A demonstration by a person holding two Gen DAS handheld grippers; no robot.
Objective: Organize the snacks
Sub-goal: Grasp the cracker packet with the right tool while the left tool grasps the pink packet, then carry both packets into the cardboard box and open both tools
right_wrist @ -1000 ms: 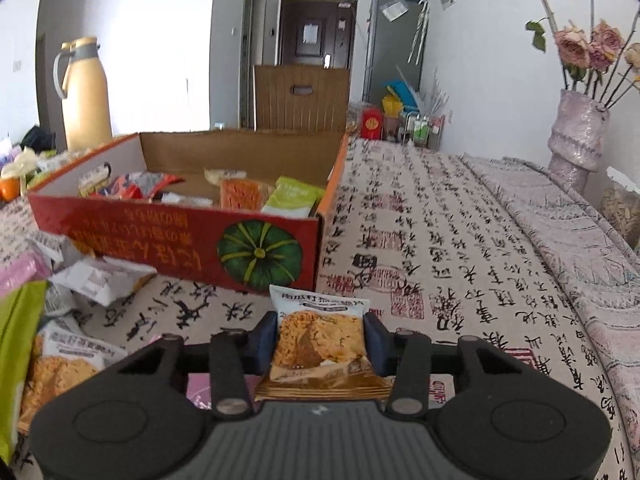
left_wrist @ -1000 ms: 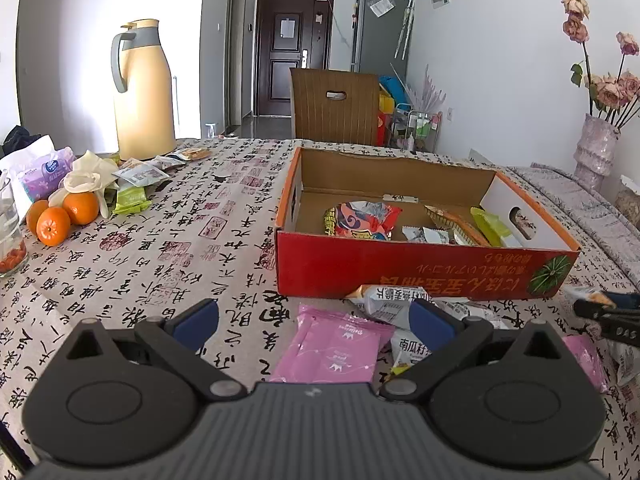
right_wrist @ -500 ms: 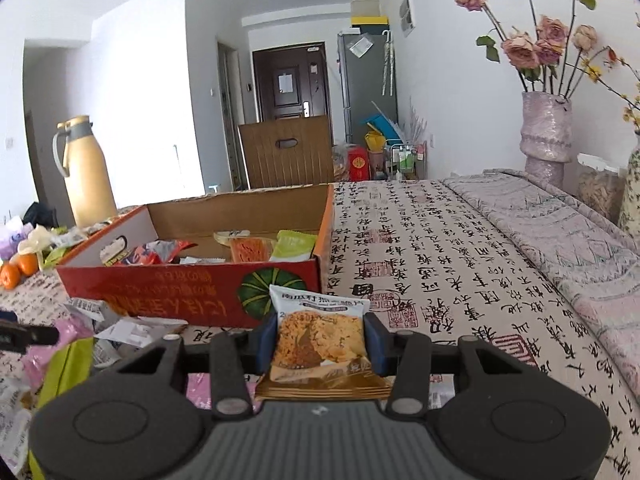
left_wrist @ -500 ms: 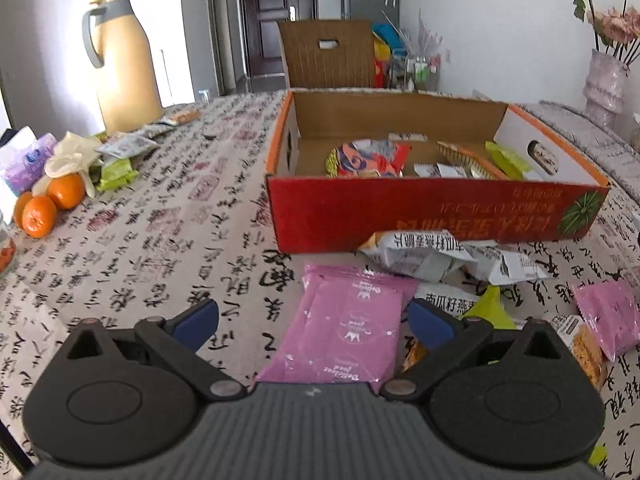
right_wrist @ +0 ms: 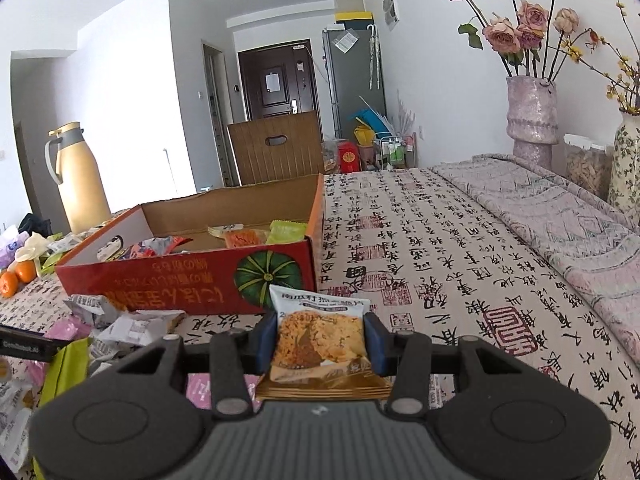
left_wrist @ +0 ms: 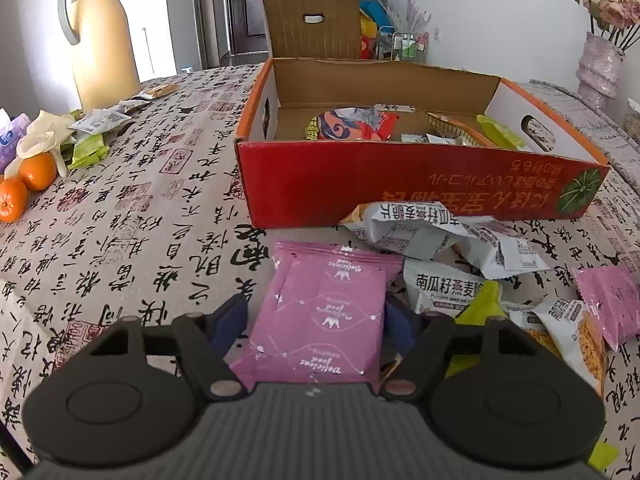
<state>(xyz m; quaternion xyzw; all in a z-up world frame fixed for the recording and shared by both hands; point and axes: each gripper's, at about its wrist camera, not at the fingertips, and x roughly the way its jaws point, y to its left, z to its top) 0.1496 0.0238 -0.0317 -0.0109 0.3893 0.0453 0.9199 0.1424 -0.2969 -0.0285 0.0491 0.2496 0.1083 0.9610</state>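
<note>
Table under calligraphy-print cloth (left_wrist: 120, 216), red cardboard box (left_wrist: 400, 184) mid-table, loose snacks in front.
Left wrist: left gripper (left_wrist: 316, 320) jaws closing around pink packet (left_wrist: 324, 312) lying on cloth before box; right pad touching, left pad just off it. Right wrist: right gripper (right_wrist: 320, 340) clamped on oat-crisp packet (right_wrist: 318, 340), held above cloth near box's front corner.

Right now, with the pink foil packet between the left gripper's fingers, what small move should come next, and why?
Probably finish the squeeze before lifting. The left gripper is closing around the pink foil packet, which lies flat on the tablecloth; a gap shows at one blue pad, so the grip looks incomplete.
</note>
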